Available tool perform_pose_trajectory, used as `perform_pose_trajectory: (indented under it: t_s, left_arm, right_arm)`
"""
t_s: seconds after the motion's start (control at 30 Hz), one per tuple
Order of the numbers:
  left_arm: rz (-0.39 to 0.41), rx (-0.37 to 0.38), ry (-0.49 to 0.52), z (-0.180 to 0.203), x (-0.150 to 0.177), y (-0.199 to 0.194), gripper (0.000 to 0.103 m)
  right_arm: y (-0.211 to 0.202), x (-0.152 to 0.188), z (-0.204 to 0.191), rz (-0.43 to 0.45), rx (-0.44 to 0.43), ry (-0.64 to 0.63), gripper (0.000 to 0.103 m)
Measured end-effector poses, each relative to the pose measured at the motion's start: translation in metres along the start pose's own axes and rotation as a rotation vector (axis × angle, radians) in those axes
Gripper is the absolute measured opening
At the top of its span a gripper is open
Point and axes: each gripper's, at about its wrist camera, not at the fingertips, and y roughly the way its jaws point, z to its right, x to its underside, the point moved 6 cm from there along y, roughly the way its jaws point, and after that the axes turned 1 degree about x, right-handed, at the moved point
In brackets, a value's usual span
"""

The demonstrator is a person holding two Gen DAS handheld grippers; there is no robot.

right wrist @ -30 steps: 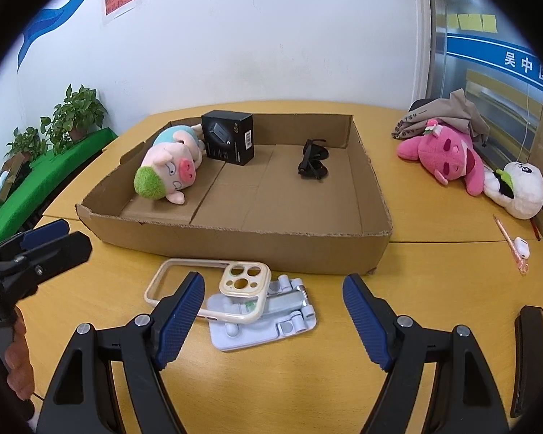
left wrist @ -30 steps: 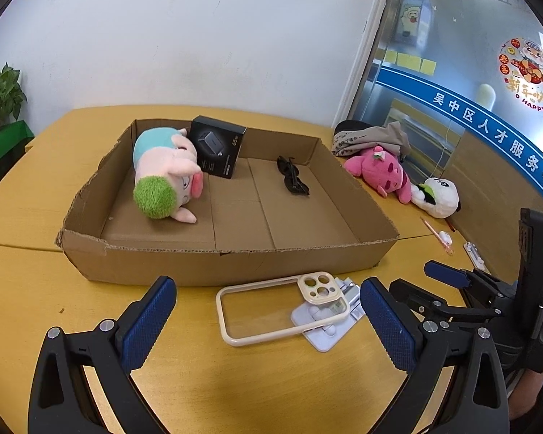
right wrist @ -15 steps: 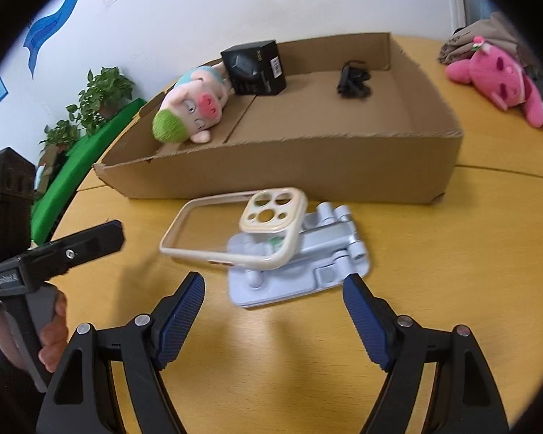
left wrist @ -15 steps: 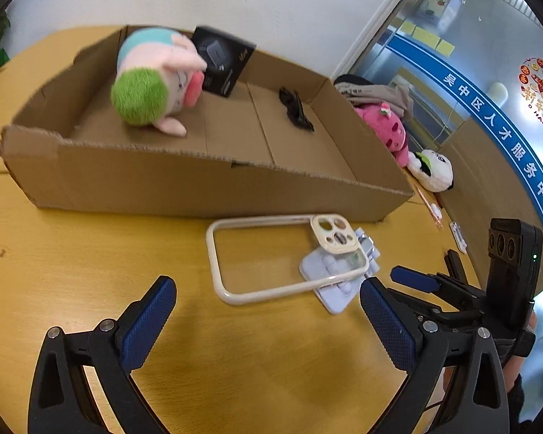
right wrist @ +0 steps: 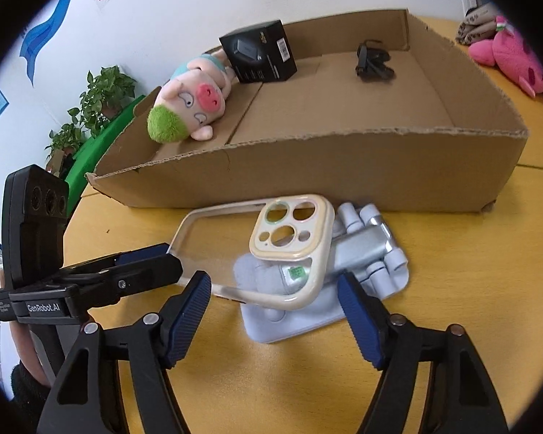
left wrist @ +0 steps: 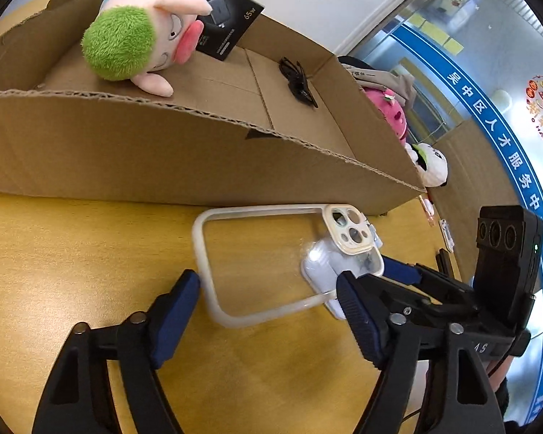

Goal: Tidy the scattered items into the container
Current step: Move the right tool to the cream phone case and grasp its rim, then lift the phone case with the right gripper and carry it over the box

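A clear phone case with a cream rim (left wrist: 271, 260) (right wrist: 257, 253) lies on the wooden table, one end propped on a pale grey phone stand (right wrist: 344, 278) (left wrist: 322, 267). The cardboard box (left wrist: 163, 152) (right wrist: 344, 166) stands just behind them. My left gripper (left wrist: 268, 289) is open, its fingers on either side of the case's near end, low over the table. My right gripper (right wrist: 275, 293) is open, straddling the case's camera end and the stand. Neither holds anything.
The box holds a green-haired pig plush (left wrist: 137, 36) (right wrist: 188, 105), a black carton (left wrist: 228, 18) (right wrist: 260, 52) and black sunglasses (left wrist: 297, 79) (right wrist: 373, 63). A pink plush (right wrist: 506, 58) (left wrist: 387, 112), a panda plush (left wrist: 429, 164) and folded cloth (right wrist: 479, 23) lie right of the box.
Both grippers have moved forward and down toward the phone case and stand, so they now straddle them. Both stay open. The case and stand have not moved.
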Motion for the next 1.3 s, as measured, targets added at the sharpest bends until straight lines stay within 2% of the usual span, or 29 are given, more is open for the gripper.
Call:
perform_pose_trajectory:
  t_s: [0.2, 0.27, 0.5, 0.73, 0.9, 1.03, 1.1, 1.2, 1.27, 1.3]
  left_arm:
    - [-0.004, -0.039, 0.009, -0.005, 0.003, -0.003, 0.05]
    - [-0.012, -0.031, 0.009, -0.007, 0.007, -0.005, 0.045]
    - [-0.007, 0.012, 0.035, -0.006, 0.028, -0.021, 0.045]
    - [0.002, 0.018, 0.044, -0.002, 0.028, -0.025, 0.045]
    - [0.005, 0.069, 0.028, -0.003, 0.025, -0.027, 0.042]
    - [0.021, 0.092, 0.012, -0.003, 0.021, -0.029, 0.041]
    - [0.033, 0.08, -0.007, -0.007, 0.017, -0.032, 0.043]
    - [0.059, 0.091, -0.038, -0.014, 0.011, -0.042, 0.062]
    - [0.074, 0.102, -0.057, -0.017, 0.008, -0.049, 0.081]
    - [0.073, 0.108, -0.066, -0.02, 0.007, -0.051, 0.084]
  right_arm:
    - [-0.005, 0.0, 0.008, 0.016, 0.001, 0.032, 0.04]
    - [-0.01, 0.001, 0.006, 0.036, 0.008, 0.013, 0.038]
    - [-0.032, 0.019, -0.011, 0.126, 0.001, -0.168, 0.034]
    - [-0.044, 0.027, -0.005, 0.152, -0.072, -0.133, 0.027]
    - [-0.061, 0.022, -0.008, 0.193, -0.144, -0.101, 0.02]
    - [-0.07, 0.019, -0.017, 0.207, -0.15, -0.139, 0.016]
    - [-0.073, 0.021, -0.024, 0.209, -0.14, -0.182, 0.016]
    - [-0.075, 0.027, -0.031, 0.211, -0.13, -0.256, 0.016]
    - [-0.078, 0.035, -0.037, 0.219, -0.129, -0.348, 0.016]
    - [-0.079, 0.04, -0.041, 0.211, -0.129, -0.409, 0.015]
